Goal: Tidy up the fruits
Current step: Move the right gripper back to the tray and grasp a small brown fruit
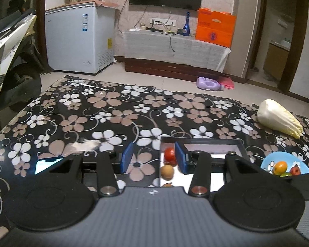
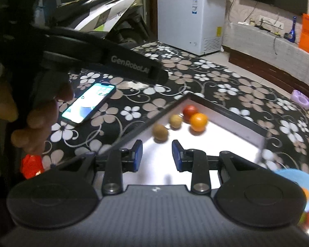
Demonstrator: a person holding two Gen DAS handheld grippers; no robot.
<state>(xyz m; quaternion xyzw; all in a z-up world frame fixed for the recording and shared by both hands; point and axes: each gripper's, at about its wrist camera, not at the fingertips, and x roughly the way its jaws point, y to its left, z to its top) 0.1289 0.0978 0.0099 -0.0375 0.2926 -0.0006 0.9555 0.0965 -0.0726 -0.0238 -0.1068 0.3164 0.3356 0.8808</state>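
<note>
A black-framed white tray (image 2: 226, 111) lies on the flowered table. In it are a red fruit (image 2: 190, 110), an orange (image 2: 198, 121) and two tan round fruits (image 2: 176, 120) (image 2: 159, 132). My right gripper (image 2: 157, 158) is open and empty, just above the tray's near part. My left gripper (image 1: 153, 157) is open and empty over the tray's left edge (image 1: 160, 160); the red fruit (image 1: 169, 154) and a tan fruit (image 1: 167, 171) show between its fingers. A blue plate (image 1: 267, 160) at the right holds an orange (image 1: 280, 167), a red fruit (image 1: 295, 170) and a green one.
A lit phone (image 2: 89, 105) lies on the table left of the tray. A napa cabbage (image 1: 279, 118) lies at the far right. A red crumpled object (image 2: 31, 166) sits at the near left edge. The left gripper's body and the hand holding it (image 2: 105, 61) cross the right wrist view.
</note>
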